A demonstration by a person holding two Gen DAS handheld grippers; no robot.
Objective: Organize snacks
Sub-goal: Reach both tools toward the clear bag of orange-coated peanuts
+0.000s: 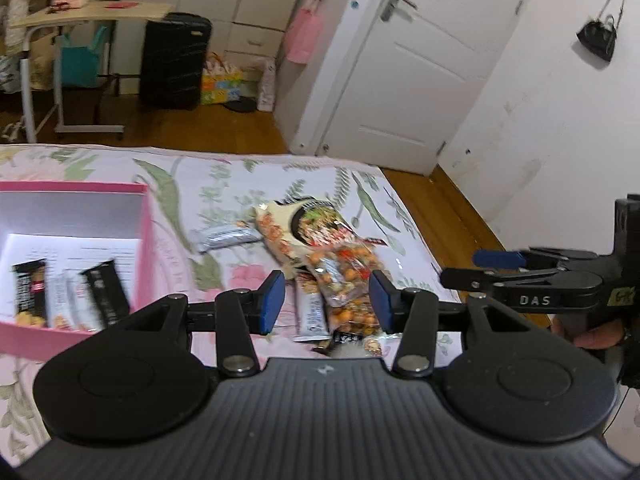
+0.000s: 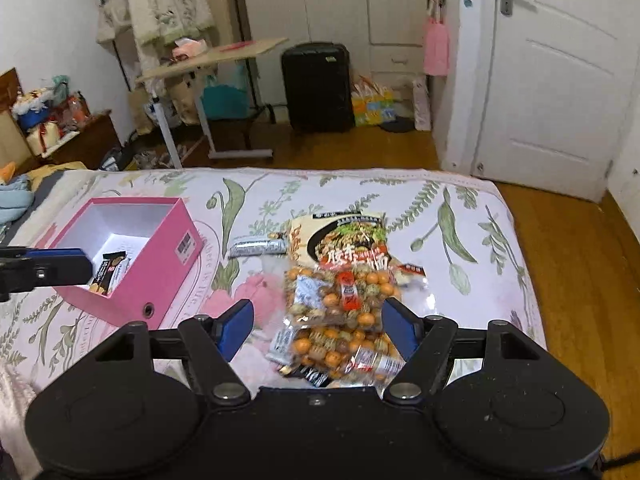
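Both tools, left (image 1: 327, 304) and right (image 2: 318, 330), gape empty above snack packets (image 2: 340, 300) lying lengthwise away from them.

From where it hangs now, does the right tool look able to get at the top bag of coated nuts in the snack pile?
Probably yes. The right tool is open and empty, with the nut bag showing between its fingers on the bed. Nothing covers the bag, and the left tool is off by the pink box.

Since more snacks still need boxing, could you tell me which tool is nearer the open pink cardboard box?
Left. The left tool reaches over the box; the right tool is above the snack pile.
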